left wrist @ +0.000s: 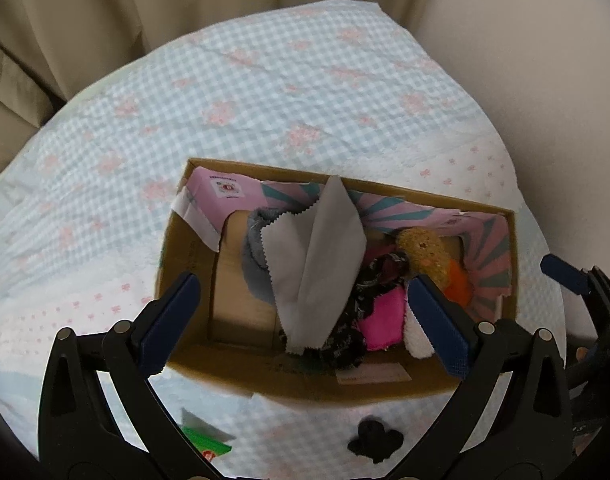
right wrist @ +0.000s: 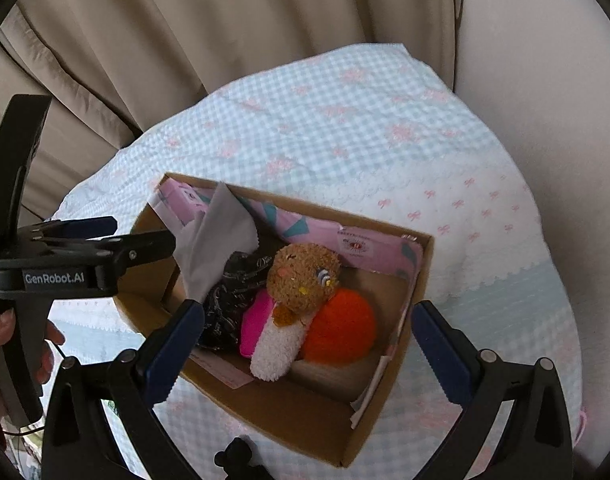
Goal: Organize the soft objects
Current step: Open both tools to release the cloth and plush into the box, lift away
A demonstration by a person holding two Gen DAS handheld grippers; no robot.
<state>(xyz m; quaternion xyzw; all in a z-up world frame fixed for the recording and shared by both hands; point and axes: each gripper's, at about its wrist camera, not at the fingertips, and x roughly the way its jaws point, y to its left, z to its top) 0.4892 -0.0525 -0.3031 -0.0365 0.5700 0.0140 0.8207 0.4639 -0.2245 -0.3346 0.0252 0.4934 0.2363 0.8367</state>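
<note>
An open cardboard box (left wrist: pixel 305 380) (right wrist: pixel 285 420) sits on a checked bedspread. A grey cloth (left wrist: pixel 317 256) (right wrist: pixel 217 244) stands crumpled in its left half, over a dark fuzzy piece (left wrist: pixel 255 268). Beside them lie black patterned fabric (left wrist: pixel 369 280) (right wrist: pixel 229 300), a pink piece (left wrist: pixel 381 320) (right wrist: pixel 257 324), a white fluffy roll (right wrist: pixel 277 352), and a brown plush toy (left wrist: pixel 421 252) (right wrist: pixel 305 276) with an orange body (right wrist: pixel 341 328). My left gripper (left wrist: pixel 305 320) hangs open over the box, pads clear of the cloth. My right gripper (right wrist: pixel 309 348) is open above the toy.
The pale blue checked bedspread (left wrist: pixel 265 92) stretches beyond the box, with beige curtains behind it. A small black object (left wrist: pixel 371 440) and a green packet (left wrist: pixel 205 440) lie in front of the box. A hand (right wrist: pixel 1 332) holds the left gripper's handle.
</note>
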